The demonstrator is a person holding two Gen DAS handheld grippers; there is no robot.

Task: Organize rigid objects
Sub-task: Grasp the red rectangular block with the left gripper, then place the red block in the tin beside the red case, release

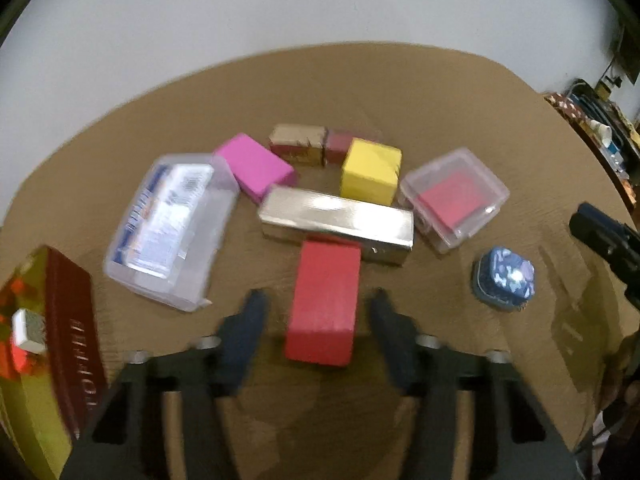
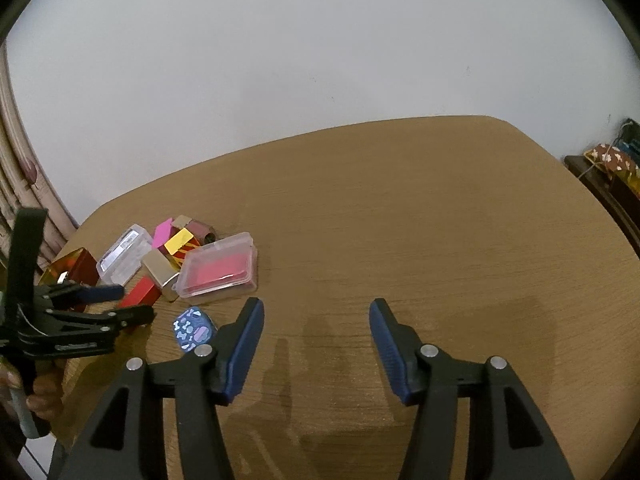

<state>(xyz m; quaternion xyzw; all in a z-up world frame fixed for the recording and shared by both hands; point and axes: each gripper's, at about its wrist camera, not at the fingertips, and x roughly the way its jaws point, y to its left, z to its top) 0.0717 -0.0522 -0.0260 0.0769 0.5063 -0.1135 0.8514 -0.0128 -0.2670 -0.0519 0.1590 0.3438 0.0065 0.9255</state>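
Observation:
A red block [image 1: 325, 300] lies on the wooden table [image 1: 460, 112] between the open fingers of my left gripper [image 1: 318, 308], which do not touch it. Behind it lie a silver box [image 1: 340, 220], a yellow block [image 1: 370, 170], a pink block [image 1: 256, 168], a gold-and-maroon box [image 1: 298, 144], a large clear case [image 1: 172, 224] and a small clear case [image 1: 454, 196] with a red insert. A small blue patterned tin [image 1: 505, 278] sits to the right. My right gripper [image 2: 316, 312] is open and empty over bare table, right of the tin [image 2: 194, 330] and the pile [image 2: 218, 268]. The left gripper [image 2: 132, 304] shows there around the red block [image 2: 140, 292].
A maroon and gold box [image 1: 68, 332] stands at the table's left edge. A dark shelf with clutter [image 1: 600, 128] lies beyond the right edge. A white wall is behind. A curtain [image 2: 24, 184] hangs at the far left.

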